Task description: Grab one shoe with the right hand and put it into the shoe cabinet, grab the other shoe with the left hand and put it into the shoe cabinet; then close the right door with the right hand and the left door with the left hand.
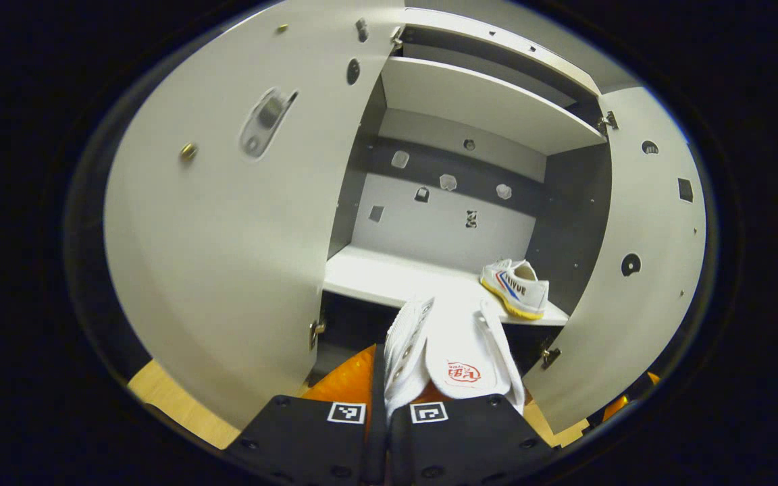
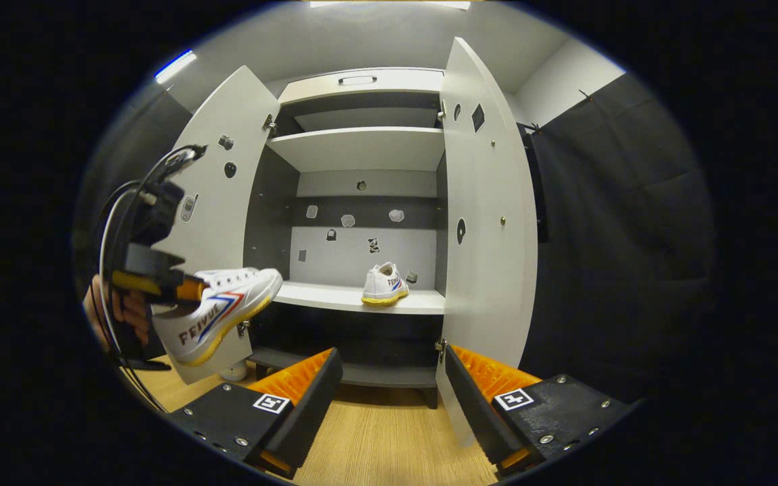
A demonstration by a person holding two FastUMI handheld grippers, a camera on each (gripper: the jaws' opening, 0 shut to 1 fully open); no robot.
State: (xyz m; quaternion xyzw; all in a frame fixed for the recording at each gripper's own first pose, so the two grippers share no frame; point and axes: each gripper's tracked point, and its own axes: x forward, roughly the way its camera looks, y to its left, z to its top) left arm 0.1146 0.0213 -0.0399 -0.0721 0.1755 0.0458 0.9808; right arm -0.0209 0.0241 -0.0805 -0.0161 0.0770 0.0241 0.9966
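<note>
My left gripper (image 1: 386,397) is shut on the side wall of a white shoe (image 1: 460,351), whose opening and insole face the camera. In the right gripper view that shoe (image 2: 217,314) hangs in the air left of the cabinet opening, toe toward the shelf, held by the left gripper (image 2: 179,289). A second white shoe with a yellow sole (image 1: 516,287) (image 2: 383,285) stands on the right part of the middle shelf (image 1: 375,273) (image 2: 321,293). My right gripper (image 2: 389,398) is open, holds nothing and sits low in front of the cabinet.
Both cabinet doors stand wide open: the left door (image 1: 227,236) (image 2: 217,202) and the right door (image 1: 639,270) (image 2: 490,223). An upper shelf (image 2: 362,148) sits above. A wooden floor (image 2: 389,439) lies below. A hand (image 2: 115,310) holds the left gripper.
</note>
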